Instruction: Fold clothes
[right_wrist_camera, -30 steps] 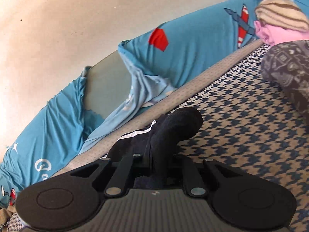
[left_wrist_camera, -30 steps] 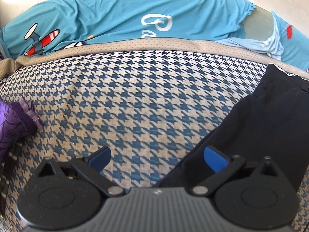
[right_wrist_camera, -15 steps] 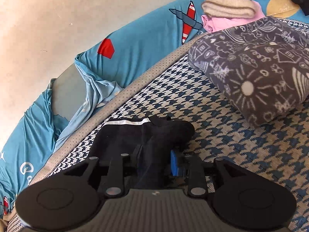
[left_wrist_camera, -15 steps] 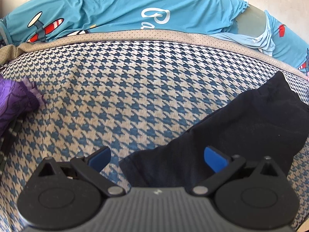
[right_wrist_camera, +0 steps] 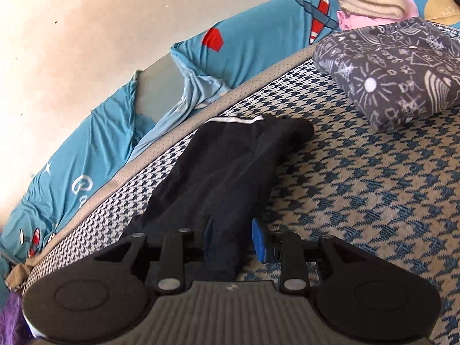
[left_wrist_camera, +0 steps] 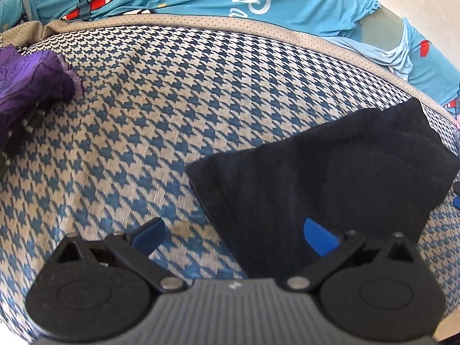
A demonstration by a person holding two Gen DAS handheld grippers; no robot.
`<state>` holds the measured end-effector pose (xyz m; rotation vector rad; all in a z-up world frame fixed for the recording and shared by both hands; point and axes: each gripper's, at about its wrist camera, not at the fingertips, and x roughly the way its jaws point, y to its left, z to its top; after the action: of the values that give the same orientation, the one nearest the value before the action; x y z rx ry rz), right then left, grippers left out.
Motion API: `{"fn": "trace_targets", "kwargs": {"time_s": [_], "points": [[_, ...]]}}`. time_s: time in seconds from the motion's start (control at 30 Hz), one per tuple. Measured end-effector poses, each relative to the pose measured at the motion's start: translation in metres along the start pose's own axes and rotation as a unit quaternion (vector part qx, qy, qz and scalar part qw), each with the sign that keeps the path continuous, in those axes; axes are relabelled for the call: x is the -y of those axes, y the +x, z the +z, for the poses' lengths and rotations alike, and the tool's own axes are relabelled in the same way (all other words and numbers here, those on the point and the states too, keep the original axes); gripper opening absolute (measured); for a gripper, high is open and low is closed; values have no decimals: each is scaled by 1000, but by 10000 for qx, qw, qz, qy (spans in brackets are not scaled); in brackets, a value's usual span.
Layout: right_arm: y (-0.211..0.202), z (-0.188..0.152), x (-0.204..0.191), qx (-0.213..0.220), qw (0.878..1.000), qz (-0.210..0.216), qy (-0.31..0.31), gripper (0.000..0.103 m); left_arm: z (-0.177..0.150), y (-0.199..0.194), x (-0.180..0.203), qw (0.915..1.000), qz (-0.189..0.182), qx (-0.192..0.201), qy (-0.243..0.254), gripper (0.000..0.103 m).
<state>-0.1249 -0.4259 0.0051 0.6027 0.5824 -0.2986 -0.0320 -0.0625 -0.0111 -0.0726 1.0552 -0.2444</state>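
A black garment (left_wrist_camera: pixel 330 178) with a white stripe at its far end lies folded on the houndstooth bed cover (left_wrist_camera: pixel 172 100). My left gripper (left_wrist_camera: pixel 233 235) hovers over its near left corner, open. One blue pad is above the cover and the other above the black cloth. In the right wrist view the black garment (right_wrist_camera: pixel 224 166) runs away from me as a long band. My right gripper (right_wrist_camera: pixel 233 235) straddles its near end, with the jaws parted a little. The cloth lies between the pads and a thin gap shows at the right pad (right_wrist_camera: pixel 258 241).
A purple garment (left_wrist_camera: pixel 26 92) lies at the left edge of the cover. A folded grey patterned blanket (right_wrist_camera: pixel 402 72) sits at the right, with a beige knit and pink clothes (right_wrist_camera: pixel 371 3) behind it. A teal aeroplane-print sheet (right_wrist_camera: pixel 86 143) runs along the wall.
My right gripper's jaws parted from their tight pinch on the black cloth, and it swung towards the grey blanket. In the left view the black garment now lies flatter and reaches further under the gripper.
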Motion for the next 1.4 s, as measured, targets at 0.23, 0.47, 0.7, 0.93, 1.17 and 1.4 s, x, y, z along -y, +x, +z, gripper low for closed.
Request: {"fn": "trace_targets", "kwargs": {"time_s": [0.23,0.47,0.7,0.93,1.17,1.4], "points": [[-12,-34,-12,-384,9981,394,-273,31,-9,-3,3,10000,-32,65,27,103],[-17,-62,-20,-710,9937,719,-476,31,-15,-6,3,9999,-55,137,9,103],[-24,-83,-31,-949,9861,1200,-648,32,-19,-10,2,9999,-33,165,11,103],[-32,-112,-46,-1396,9683,1892,-844,32,-22,-14,-1,9997,22,252,14,103],[-20,-141,-40,-2187,9501,2222,-51,32,-22,-20,-9,9994,8,312,-117,103],[-16,-147,-39,-2135,9506,2221,370,32,-24,-25,-14,9993,-167,314,-142,103]]}}
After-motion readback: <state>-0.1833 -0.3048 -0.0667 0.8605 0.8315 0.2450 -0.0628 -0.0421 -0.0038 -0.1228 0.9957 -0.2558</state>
